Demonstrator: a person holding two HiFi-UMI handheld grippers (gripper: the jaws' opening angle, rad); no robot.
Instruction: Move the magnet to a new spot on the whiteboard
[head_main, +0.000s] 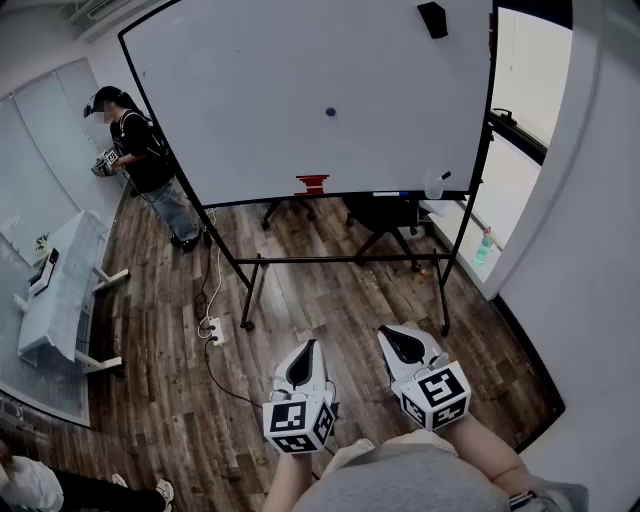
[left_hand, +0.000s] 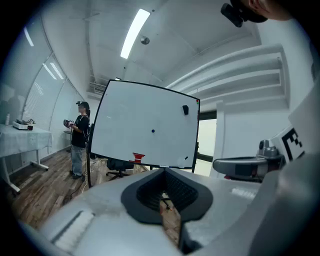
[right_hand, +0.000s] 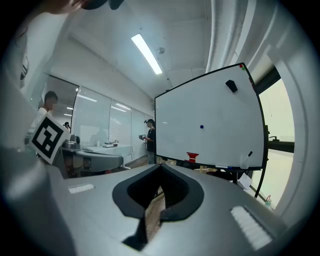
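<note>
- Holding both grippers low in front of me, I had the left gripper (head_main: 311, 347) clenched tight, its jaws pressed together with nothing between them.
- My right gripper (head_main: 393, 333) sat just beside it, jaws likewise closed at the tips and empty. Through the hollow behind the tips I saw only the wooden floor (head_main: 330, 290).
- Both grippers pointed roughly level toward the whiteboard (head_main: 250, 90), which stood on its black stand well apart from me.
- The magnet (head_main: 330, 111), a small dark blue dot, clung to the board a little right of its middle, and neither gripper was anywhere near it.
- A black eraser (head_main: 432, 19) stuck near the board's top right corner.
- A red item (head_main: 312, 184) sat at the board's lower edge, below the magnet; I could not tell what it was.
- Another person (head_main: 140, 150) stood off the board's left side, holding a device in both hands.
- A table with a pale cover (head_main: 60, 290) stood by the left wall, near that person.
</note>
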